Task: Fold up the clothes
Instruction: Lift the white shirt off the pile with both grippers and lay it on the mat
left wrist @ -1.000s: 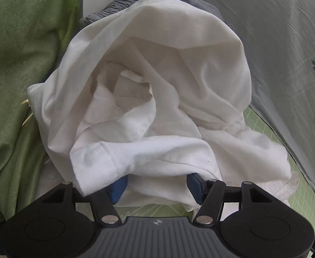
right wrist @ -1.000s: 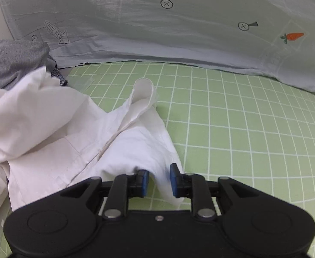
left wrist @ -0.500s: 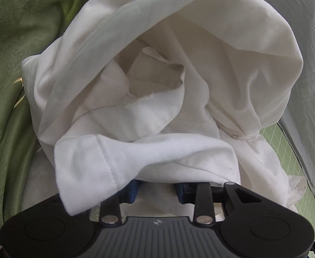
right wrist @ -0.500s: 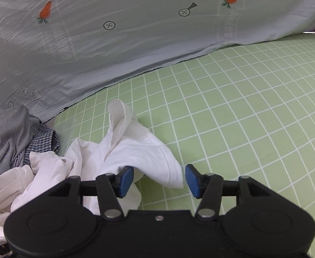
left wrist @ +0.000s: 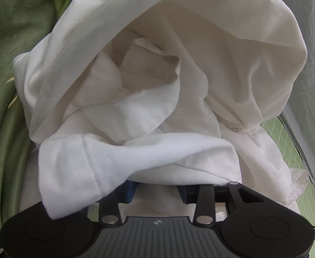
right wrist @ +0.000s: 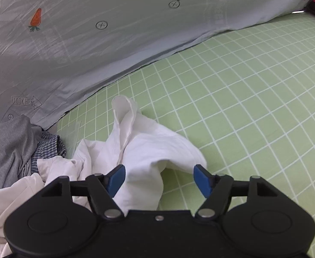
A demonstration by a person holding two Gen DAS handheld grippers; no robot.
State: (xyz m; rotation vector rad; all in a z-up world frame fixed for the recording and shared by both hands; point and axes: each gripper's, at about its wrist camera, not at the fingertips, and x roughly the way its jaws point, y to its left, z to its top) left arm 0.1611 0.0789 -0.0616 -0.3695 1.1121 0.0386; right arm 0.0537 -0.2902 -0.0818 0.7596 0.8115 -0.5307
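A crumpled white garment fills the left wrist view, heaped up in front of my left gripper. One hemmed fold drapes over the blue fingertips and hides them. The jaws stand narrowed with white cloth bunched between them. In the right wrist view a corner of the white garment lies on the green grid mat, a rolled tip pointing away. My right gripper is open just above that corner, the cloth lying loose between and under the blue pads.
A grey sheet printed with carrots rises along the mat's far edge. A grey garment and a checked cloth are piled at the left. Green fabric hangs left of the white heap.
My right gripper opened and let go of the white corner, which now lies on the mat. My left gripper's jaws narrowed on the cloth and the white heap came closer.
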